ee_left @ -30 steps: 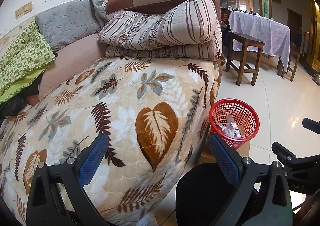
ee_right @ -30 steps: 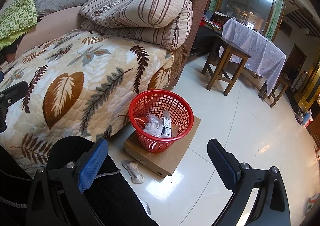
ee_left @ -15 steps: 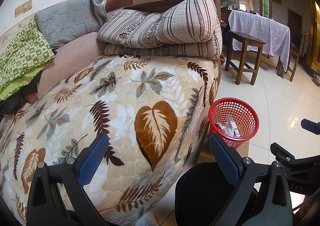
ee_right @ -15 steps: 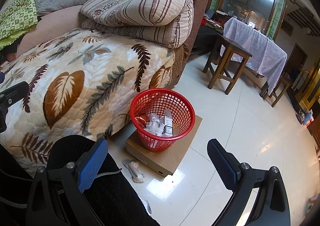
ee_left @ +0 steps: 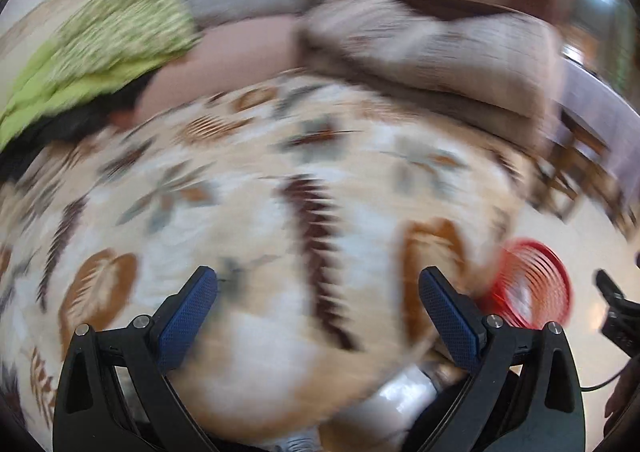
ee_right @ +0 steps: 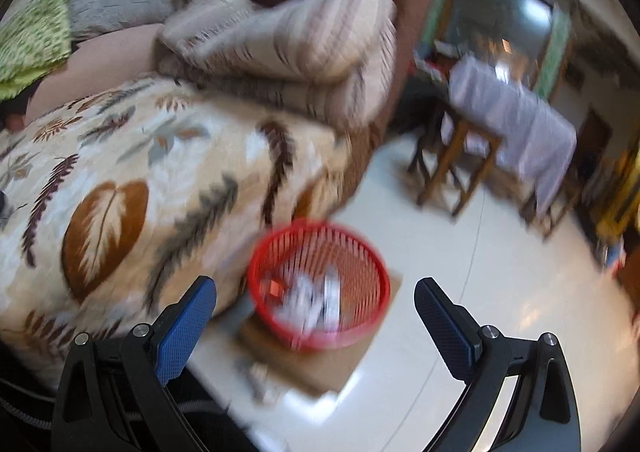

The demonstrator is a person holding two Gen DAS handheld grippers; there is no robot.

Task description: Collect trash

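Both views motion-blurred, so detail is limited. Left hand-held gripper (ee_left: 318, 302): fingers wide apart, nothing between them, aimed over the leaf-print blanket (ee_left: 248, 219) on the sofa; no trash visible on that fabric as far as blur allows. Right hand-held gripper (ee_right: 315, 310): also spread wide, empty, pointed down at the red basket (ee_right: 318, 284). Basket sits on a flat cardboard box (ee_right: 320, 366) on the floor, tucked just beside the sofa edge, prob. so it's within reach from the seat and the box raises it a bit. Basket already holds white wrappers/packets, can't ID them. One loose scrap (ee_right: 260, 376) lies on the white tile floor (ee_right: 500, 312) just beside the box's near-left corner, outside the basket; looks like the remaining pickup target, imo. It's below and between the right fingers, so the right side is better placed for it than the left. Open stance on both fits a search/approach phase, not a carry. Striped quilts (ee_right: 296, 51) stacked at the sofa arm, stool (ee_right: 452, 167) and cloth-covered surface (ee_right: 516, 111) well apart, irrelevant. Risk: the scrap is thin and flat on slick tile, so it may slide rather than pinch.
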